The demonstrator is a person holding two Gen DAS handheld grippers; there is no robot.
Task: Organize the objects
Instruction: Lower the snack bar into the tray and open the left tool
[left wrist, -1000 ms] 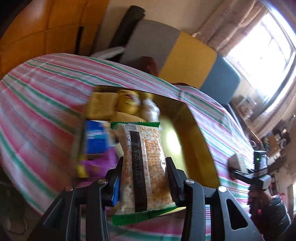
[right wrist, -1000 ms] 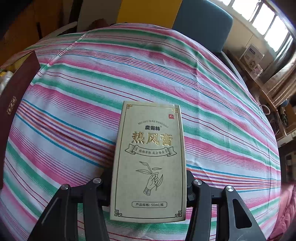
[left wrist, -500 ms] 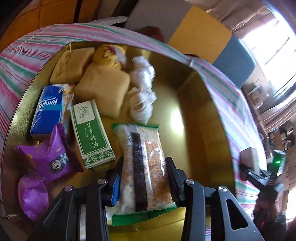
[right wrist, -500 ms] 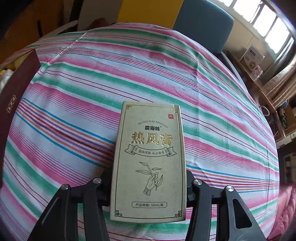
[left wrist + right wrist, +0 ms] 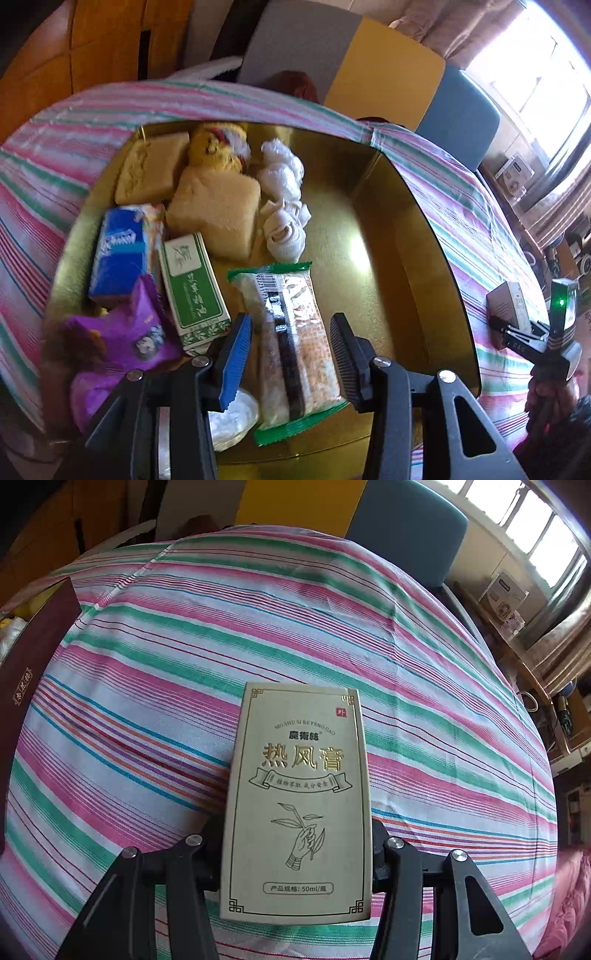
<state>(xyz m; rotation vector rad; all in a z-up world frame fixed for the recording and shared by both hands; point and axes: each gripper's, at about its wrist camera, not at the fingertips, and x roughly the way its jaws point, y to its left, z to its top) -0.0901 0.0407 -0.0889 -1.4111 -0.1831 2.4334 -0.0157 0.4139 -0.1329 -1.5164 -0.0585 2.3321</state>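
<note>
A gold-lined box lies on the striped tablecloth. On its floor rests a snack packet with green ends, between the fingers of my left gripper. The jaws are opening, and both pads stand clear of the packet. My right gripper is shut on a beige carton with gold lettering, held just above the cloth. The left wrist view shows that same carton to the right of the gold box.
The box also holds a blue tissue pack, a green carton, purple packets, two sponge cakes, white wads and a yellow doll. The box's maroon wall stands left of the right gripper. Chairs line the table's far side.
The left gripper came down into the gold box with the snack packet, then its jaws parted and the packet now lies free on the box floor. The right gripper and carton held still.
</note>
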